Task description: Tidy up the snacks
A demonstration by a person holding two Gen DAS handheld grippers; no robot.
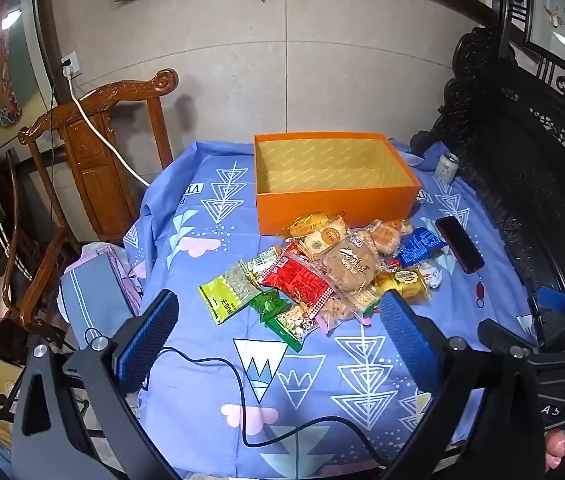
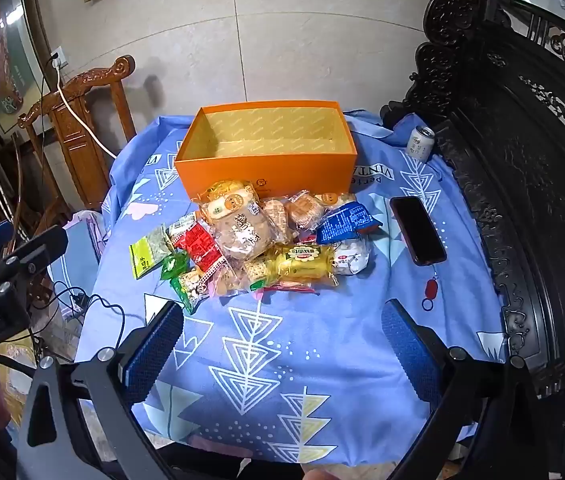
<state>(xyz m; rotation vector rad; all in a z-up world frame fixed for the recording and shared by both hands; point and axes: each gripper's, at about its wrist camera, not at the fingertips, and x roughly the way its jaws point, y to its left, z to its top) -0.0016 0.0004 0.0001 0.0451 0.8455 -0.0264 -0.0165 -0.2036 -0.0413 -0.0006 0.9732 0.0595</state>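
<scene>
An open, empty orange box (image 1: 338, 204) (image 2: 266, 176) stands at the back of the blue-clothed table (image 1: 210, 392) (image 2: 322, 360). A pile of wrapped snacks lies in front of it: a red packet (image 1: 302, 280) (image 2: 200, 246), a light green packet (image 1: 228, 296) (image 2: 148, 254), a brown pastry (image 1: 352, 266) (image 2: 242, 234), a blue packet (image 1: 420, 246) (image 2: 346, 222) and a yellow packet (image 2: 302, 266). My left gripper (image 1: 280, 312) is open and empty, just short of the pile. My right gripper (image 2: 282, 320) is open and empty, nearer the table's front.
A black phone (image 1: 460, 244) (image 2: 418, 230) lies right of the snacks, a red key tag (image 2: 430, 292) in front of it. A drinks can (image 1: 446, 168) (image 2: 420, 142) stands at the back right. A carved wooden chair (image 1: 94, 152) stands left, dark carved furniture (image 2: 522, 160) right. A black cable (image 1: 242, 400) crosses the cloth.
</scene>
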